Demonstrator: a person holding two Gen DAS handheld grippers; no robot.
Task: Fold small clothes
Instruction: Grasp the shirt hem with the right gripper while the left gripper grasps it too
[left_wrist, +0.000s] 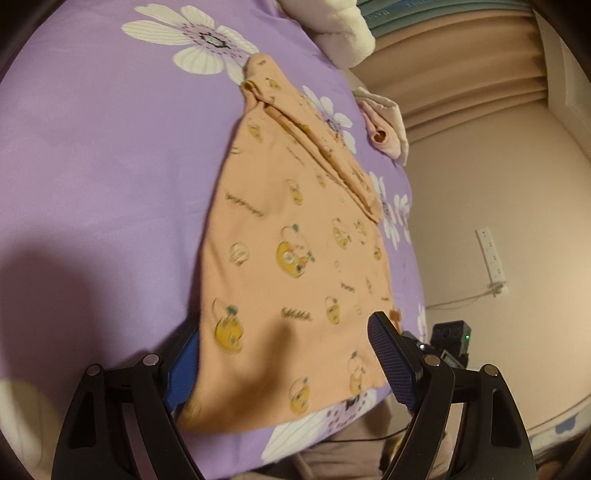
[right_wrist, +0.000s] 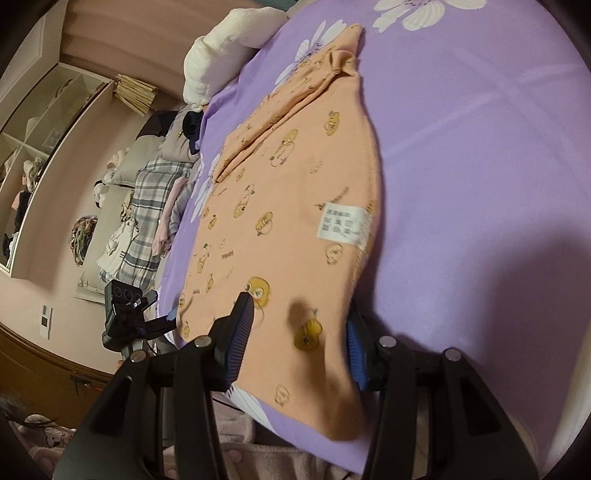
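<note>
A small orange garment printed with yellow cartoon birds lies flat on a purple flowered bedsheet. My left gripper is open, its blue pads on either side of the garment's near hem, the left pad partly under the cloth. In the right wrist view the same garment shows a white care label. My right gripper is open and straddles the near hem, the right pad partly hidden by the cloth. The left gripper shows at the sheet's left edge.
A pink and cream bundle of cloth lies at the bed's right edge and a white plush item at the far end. Piled clothes and a plaid blanket lie beside the bed. A power strip hangs on the wall.
</note>
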